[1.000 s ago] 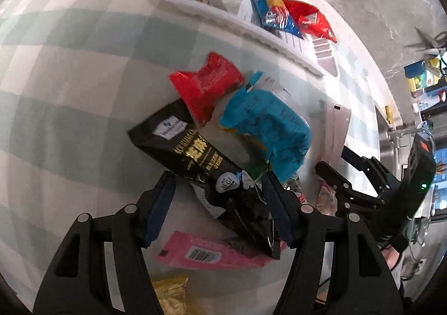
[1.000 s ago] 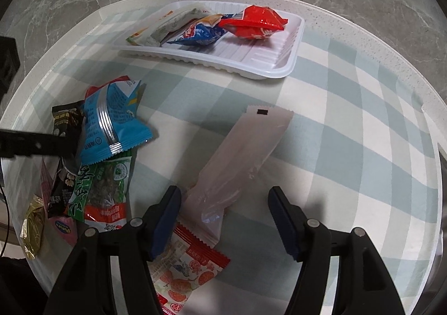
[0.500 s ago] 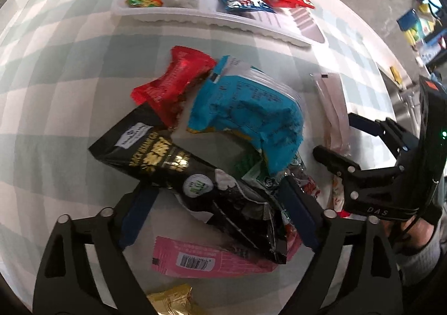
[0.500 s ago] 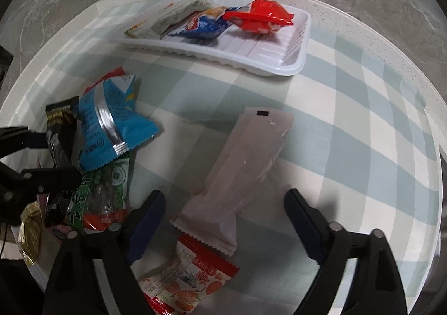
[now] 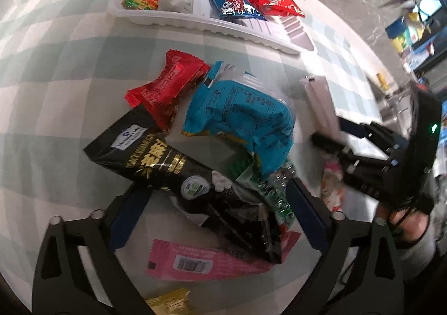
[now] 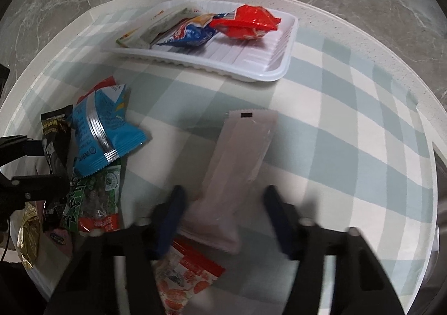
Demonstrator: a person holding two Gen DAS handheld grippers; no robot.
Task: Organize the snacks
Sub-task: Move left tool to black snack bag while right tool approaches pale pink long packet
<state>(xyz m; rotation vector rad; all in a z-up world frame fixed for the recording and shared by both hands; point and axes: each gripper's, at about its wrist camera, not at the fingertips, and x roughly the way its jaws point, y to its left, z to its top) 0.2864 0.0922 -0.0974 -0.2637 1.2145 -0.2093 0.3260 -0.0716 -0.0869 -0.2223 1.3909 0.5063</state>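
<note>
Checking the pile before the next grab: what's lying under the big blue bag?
Under the blue bag a green packet sticks out at its lower edge, and a red wrapper pokes out beside it. Whatever lies beneath the bag's middle is covered.

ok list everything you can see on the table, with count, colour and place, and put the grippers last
white plastic tray: 1, far side, holds four packets
red crinkled packet: 1, beside the black bag
blue foil packet: 1, pile centre
black snack bag: 1, between left gripper's fingers
green packet: 1, under the blue one
pale pink long sachet: 1, between right gripper's fingers
bright pink flat sachet: 1, near edge
gold wrapper: 1, table edge
left gripper: open
right gripper: jaws just closing, not yet pressing
</note>
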